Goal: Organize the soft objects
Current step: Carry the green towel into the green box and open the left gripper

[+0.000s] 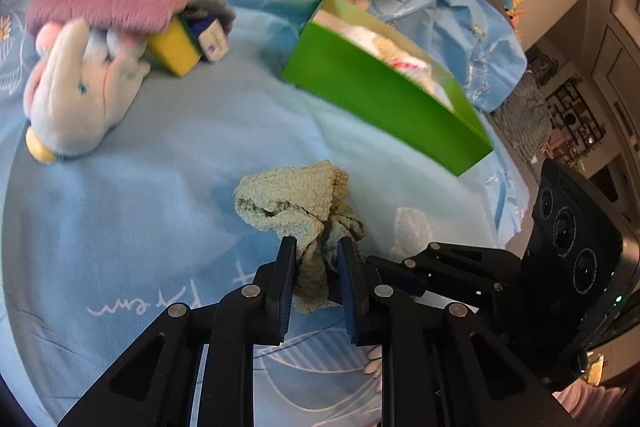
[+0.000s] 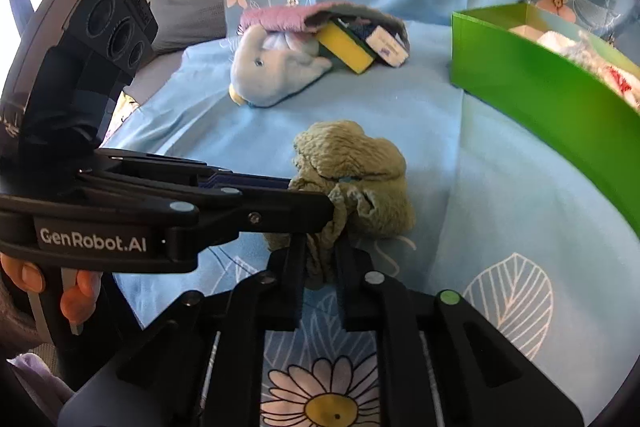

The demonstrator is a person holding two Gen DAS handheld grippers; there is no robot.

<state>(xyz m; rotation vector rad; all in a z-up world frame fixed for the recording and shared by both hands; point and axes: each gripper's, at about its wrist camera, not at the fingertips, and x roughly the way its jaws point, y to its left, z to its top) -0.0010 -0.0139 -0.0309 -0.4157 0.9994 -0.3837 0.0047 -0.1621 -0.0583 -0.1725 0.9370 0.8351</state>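
Observation:
A crumpled pale green cloth [image 1: 292, 199] [image 2: 352, 163] lies on the light blue bedsheet [image 1: 160, 227]. My left gripper [image 1: 316, 251] is shut on a bunched fold at the cloth's near edge. My right gripper [image 2: 322, 251] pinches the same bunch just beside it, and fabric fills the gap between its fingers. In the right wrist view the left gripper [image 2: 316, 201] reaches in from the left to the cloth. A green box [image 1: 384, 91] [image 2: 540, 99] holding white soft items stands beyond and to the right.
A blue plush elephant [image 1: 76, 95] [image 2: 272, 67] lies under a pink towel [image 1: 108, 7] [image 2: 280, 17], next to a yellow sponge [image 1: 176, 51] [image 2: 344, 47]. A white crumpled item [image 1: 412, 227] lies right of the cloth. A hand [image 2: 32, 279] holds the left gripper's handle.

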